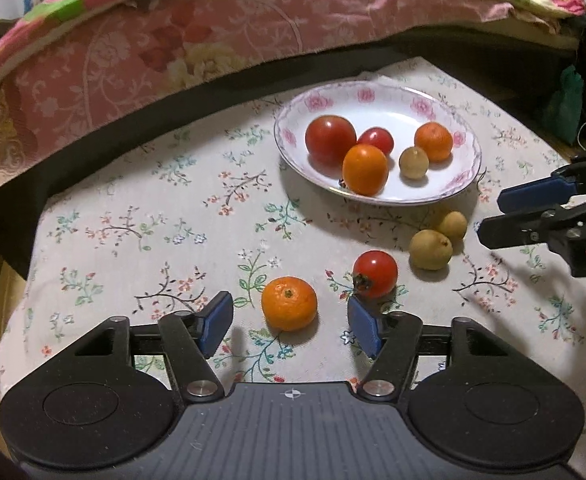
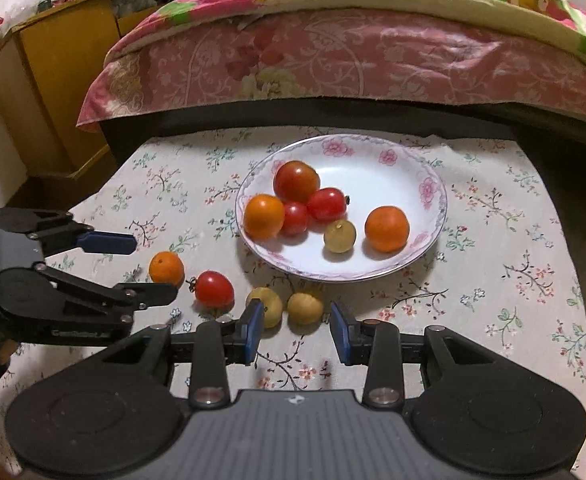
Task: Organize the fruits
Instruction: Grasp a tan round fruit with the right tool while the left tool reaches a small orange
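Six fruits sit in the white floral-rimmed plate [image 2: 433, 192]; four remain on the cloth. Left gripper [image 1: 289, 322] spread, empty, round orange mandarin [image 1: 289, 303] between its pads. Right gripper [image 2: 297, 330] part-spread, empty, two small tan round fruits [image 2: 305, 308] just ahead.

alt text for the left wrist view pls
The left gripper hangs open over a floral tablecloth, a mandarin between its fingers. Beyond lie a tomato, two yellowish fruits and a plate of fruit; the right gripper enters from the right.

A floral cloth [image 2: 493, 240] covers the counter. Behind the cloth a bed carries a pink flowered quilt [image 2: 333, 60]. Left of the quilt stands a yellow wooden cabinet [image 2: 53, 92]; a green bag [image 1: 565, 100] hangs right of the quilt.
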{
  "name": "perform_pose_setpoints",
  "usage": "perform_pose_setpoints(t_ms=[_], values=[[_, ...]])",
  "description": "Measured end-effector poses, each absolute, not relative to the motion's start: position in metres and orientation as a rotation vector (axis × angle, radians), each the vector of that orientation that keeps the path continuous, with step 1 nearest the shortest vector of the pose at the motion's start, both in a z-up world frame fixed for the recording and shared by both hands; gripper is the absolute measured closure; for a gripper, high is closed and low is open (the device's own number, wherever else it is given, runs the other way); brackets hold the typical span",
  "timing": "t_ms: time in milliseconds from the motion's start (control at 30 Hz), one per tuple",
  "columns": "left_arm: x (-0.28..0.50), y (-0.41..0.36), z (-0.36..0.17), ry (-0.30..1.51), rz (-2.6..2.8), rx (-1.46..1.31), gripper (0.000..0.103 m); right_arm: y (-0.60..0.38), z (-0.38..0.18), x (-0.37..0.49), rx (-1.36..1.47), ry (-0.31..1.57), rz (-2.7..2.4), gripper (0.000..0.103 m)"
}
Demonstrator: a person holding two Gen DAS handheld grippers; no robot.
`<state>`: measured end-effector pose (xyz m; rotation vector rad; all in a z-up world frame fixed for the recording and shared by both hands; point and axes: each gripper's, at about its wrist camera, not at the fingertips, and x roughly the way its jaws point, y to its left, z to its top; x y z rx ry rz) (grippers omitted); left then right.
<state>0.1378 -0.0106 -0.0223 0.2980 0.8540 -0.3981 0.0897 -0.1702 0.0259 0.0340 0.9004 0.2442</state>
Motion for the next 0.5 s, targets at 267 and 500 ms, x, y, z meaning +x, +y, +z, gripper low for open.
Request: perform_pose_setpoints(t_ms=[267, 500], values=[[0.1476, -0.0127, -0.0304, 0.852, -0.404, 0.286, 0.051, -0.1719, 0.0195, 0.0915, 0.043, 0.917, 0.268, 0.067], [0.1420, -0.0149, -0.0284, 0.860, -0.400, 0.286, 0.063, -0.1686, 0.0171, 0.0906, 0.040, 0.924, 0.298, 0.067]])
